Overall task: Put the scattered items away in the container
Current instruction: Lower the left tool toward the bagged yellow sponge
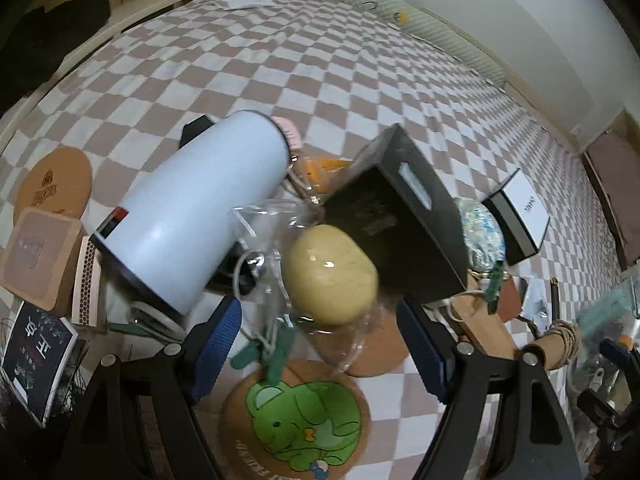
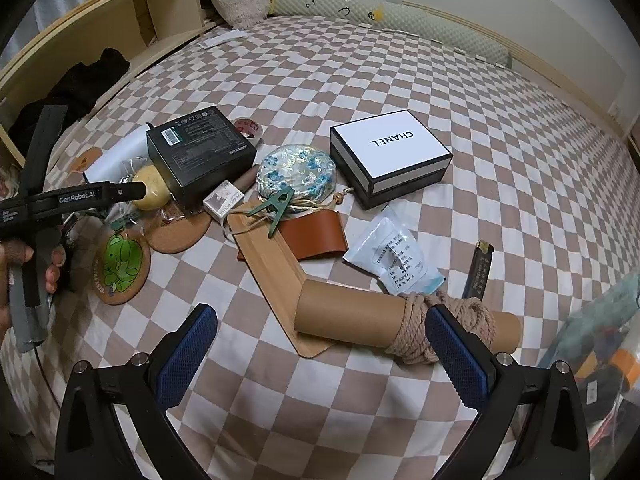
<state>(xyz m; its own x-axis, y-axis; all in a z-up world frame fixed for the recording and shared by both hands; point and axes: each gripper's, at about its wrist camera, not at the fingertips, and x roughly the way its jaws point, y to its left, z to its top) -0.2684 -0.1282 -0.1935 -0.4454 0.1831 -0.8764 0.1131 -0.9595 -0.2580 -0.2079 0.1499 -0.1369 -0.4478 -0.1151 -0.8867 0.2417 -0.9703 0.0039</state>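
bed (image 2: pixel 400 92): the checkered cover fills both views; the scattered items lie in a heap in the middle left of the right wrist view.
container: a clear bag or bin edge shows at the lower right of the right wrist view, too blurred to be sure of; I judge that this is where things go.
white cylinder (image 1: pixel 188 216): centre left of the left wrist view, tilted, its long axis running from lower left to upper right, just left of the target.
black box (image 1: pixel 404 220): centre right of that view, touching or very near the target's upper right side.
yellow oval object (image 1: pixel 332 274): the task's thing in hand, wrapped in clear plastic (image 1: pixel 280 224); it sits mid-frame, straight ahead of the left tongs and a little above the gap, long axis running upper left to lower right.
left gripper (image 1: pixel 320 344): jaws apart and not yet pressing; the plastic's lower edge hangs between the blue pads (image 1: pixel 218 340), the oval itself lies just beyond them.
right gripper (image 2: pixel 320 356): jaws wide apart, nothing between them, the rope-wound cardboard tube (image 2: pixel 400 322) just ahead.
nearer hand: the left, by far; the oval is well apart from the right tongs.
coming move: I judge a short push forward so the pads straddle the oval across its narrow width.
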